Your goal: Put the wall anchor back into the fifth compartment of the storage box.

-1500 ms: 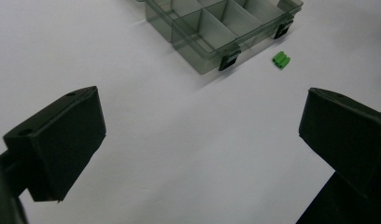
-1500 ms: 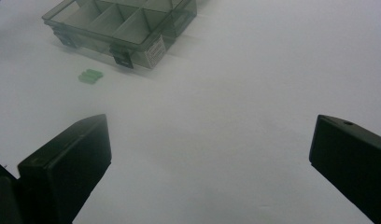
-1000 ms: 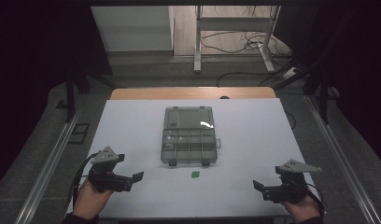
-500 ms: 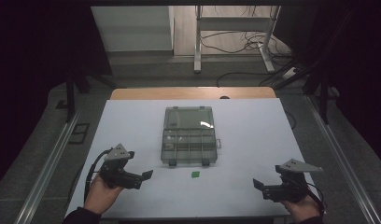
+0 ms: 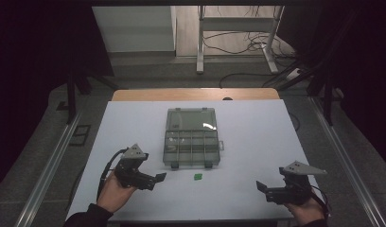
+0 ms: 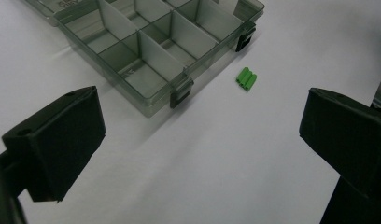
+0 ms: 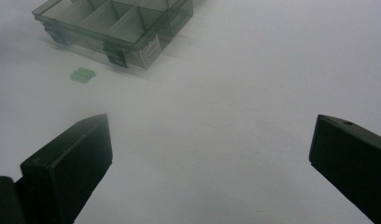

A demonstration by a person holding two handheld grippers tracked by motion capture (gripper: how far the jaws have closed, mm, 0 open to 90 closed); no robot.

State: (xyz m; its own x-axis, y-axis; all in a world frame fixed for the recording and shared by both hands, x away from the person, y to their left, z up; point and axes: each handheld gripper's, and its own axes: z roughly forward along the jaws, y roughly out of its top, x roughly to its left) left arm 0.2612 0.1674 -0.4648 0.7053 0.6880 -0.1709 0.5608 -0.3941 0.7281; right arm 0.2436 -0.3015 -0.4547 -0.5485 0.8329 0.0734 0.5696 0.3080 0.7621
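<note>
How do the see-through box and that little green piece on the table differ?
The compartment box is large, smoky and transparent; the green piece is tiny, solid and bright. The box lies open, its lid flat behind it and its dividers showing; the green piece is a ribbed block with nothing to open. The box sits mid-table, while the green piece lies just in front of its latches, apart from it. Both rest on the white table, untouched by either gripper.

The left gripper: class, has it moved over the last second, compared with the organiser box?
Yes. The left gripper has moved forward and inward, toward the organiser box and the small green piece.
</note>
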